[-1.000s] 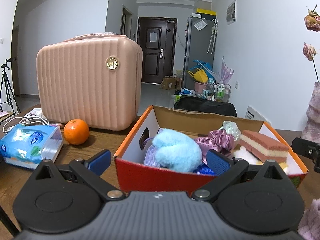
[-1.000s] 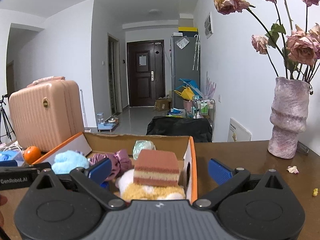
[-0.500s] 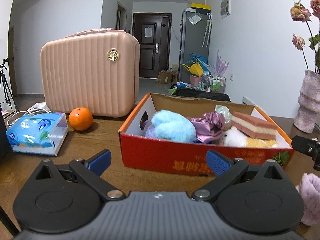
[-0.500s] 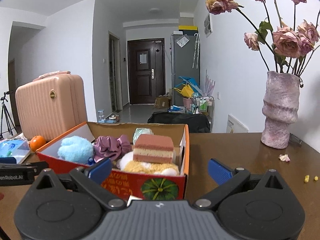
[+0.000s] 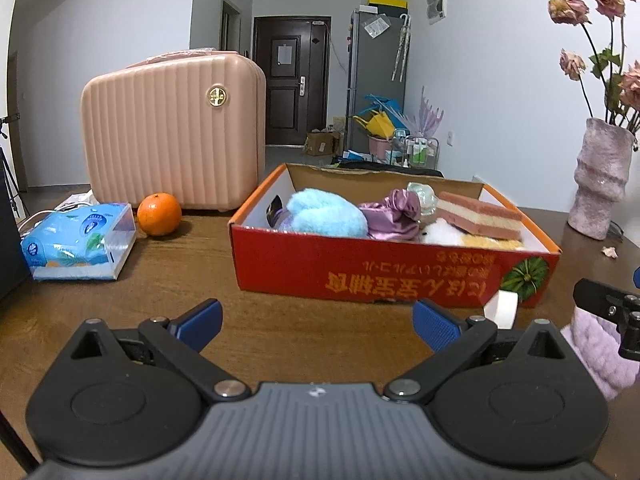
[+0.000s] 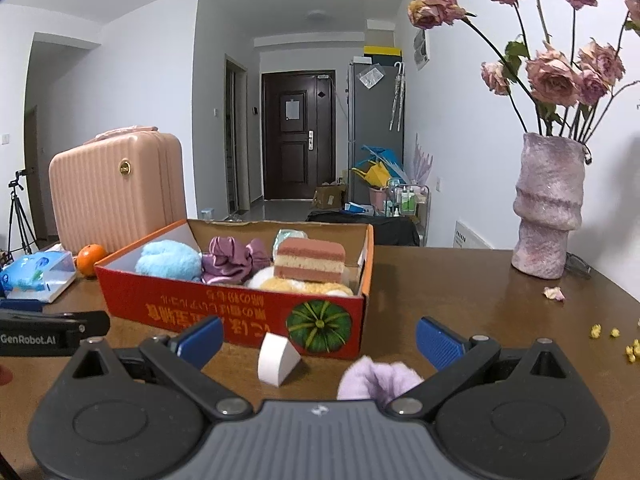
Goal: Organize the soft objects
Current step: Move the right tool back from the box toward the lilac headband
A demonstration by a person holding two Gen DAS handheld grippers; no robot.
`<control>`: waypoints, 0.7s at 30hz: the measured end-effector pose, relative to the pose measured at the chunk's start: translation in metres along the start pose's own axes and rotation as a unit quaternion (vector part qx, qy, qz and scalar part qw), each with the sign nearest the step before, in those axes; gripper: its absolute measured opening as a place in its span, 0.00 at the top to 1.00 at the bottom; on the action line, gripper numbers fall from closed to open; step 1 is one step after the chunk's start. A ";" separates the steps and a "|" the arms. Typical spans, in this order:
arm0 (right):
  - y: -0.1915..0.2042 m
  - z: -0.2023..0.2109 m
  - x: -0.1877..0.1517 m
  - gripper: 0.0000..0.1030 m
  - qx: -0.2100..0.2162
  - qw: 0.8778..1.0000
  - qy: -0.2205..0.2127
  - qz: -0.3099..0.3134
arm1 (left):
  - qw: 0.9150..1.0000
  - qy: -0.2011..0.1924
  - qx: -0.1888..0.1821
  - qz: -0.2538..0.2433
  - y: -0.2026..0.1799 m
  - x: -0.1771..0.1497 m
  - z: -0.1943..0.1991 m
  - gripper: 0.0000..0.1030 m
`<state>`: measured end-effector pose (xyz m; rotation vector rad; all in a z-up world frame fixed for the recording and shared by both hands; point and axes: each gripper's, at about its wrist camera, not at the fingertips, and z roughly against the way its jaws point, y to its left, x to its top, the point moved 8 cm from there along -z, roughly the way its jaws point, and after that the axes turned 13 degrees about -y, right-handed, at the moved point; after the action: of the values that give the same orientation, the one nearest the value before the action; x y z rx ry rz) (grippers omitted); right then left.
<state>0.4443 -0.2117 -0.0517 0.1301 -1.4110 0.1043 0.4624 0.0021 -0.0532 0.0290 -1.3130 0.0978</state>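
Your left gripper (image 5: 316,318) sits low over the brown table (image 5: 180,280), level and pointing at the red cardboard box (image 5: 384,276), its blue-padded fingers (image 5: 198,318) spread wide with nothing between them. Your right gripper (image 6: 318,338) is held the same way, low and level beside the left one, fingers equally wide apart and empty; its black body shows at the right edge of the left camera's view.

Just under and between your right gripper's fingers lies a fluffy lilac soft piece (image 6: 378,380) on the table, nearer the right finger, not clamped. A small white wedge (image 6: 276,358) stands on the table just left of it, close to the box's front wall.

Inside the box sit a fluffy blue piece (image 6: 168,262), a purple satin scrunchie (image 6: 230,260), a pink-and-cream layered sponge cake (image 6: 310,260) resting on a white-and-yellow plush (image 6: 304,286), and a pale clear piece (image 6: 290,236) behind them.

Left of the box are an orange (image 5: 159,214), a blue tissue pack (image 5: 78,242) and a pink ribbed case (image 5: 172,136). Right of it, well apart, stands a mauve vase (image 6: 548,208) of dried roses (image 6: 556,74).
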 end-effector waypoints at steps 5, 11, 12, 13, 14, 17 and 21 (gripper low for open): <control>-0.003 0.014 -0.009 0.00 0.000 1.000 0.011 0.008 | 1.000 0.009 -0.003 -0.004 -0.004 -0.007 0.010 0.00; -0.007 0.033 -0.018 0.00 0.004 1.000 0.020 0.007 | 1.000 0.019 -0.007 -0.001 -0.008 -0.015 0.024 0.00; -0.008 0.035 -0.019 0.00 0.004 1.000 0.021 0.006 | 1.000 0.020 -0.008 0.000 -0.009 -0.016 0.027 0.00; -0.009 0.039 -0.020 0.00 0.003 1.000 0.020 0.006 | 1.000 0.022 -0.010 0.000 -0.010 -0.017 0.029 0.00; -0.010 0.041 -0.020 0.00 0.002 1.000 0.020 0.006 | 1.000 0.023 -0.011 -0.001 -0.011 -0.018 0.031 0.00; -0.014 0.048 -0.021 0.00 -0.001 1.000 0.020 0.004 | 0.999 0.026 -0.017 -0.005 -0.015 -0.022 0.038 0.00; -0.021 0.052 -0.023 0.00 -0.006 1.000 0.022 -0.001 | 0.999 0.030 -0.025 -0.010 -0.020 -0.026 0.044 0.00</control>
<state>0.3933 -0.2398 -0.0673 0.1183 -1.3672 0.0954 0.4152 -0.0230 -0.0659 -0.0028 -1.2552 0.0484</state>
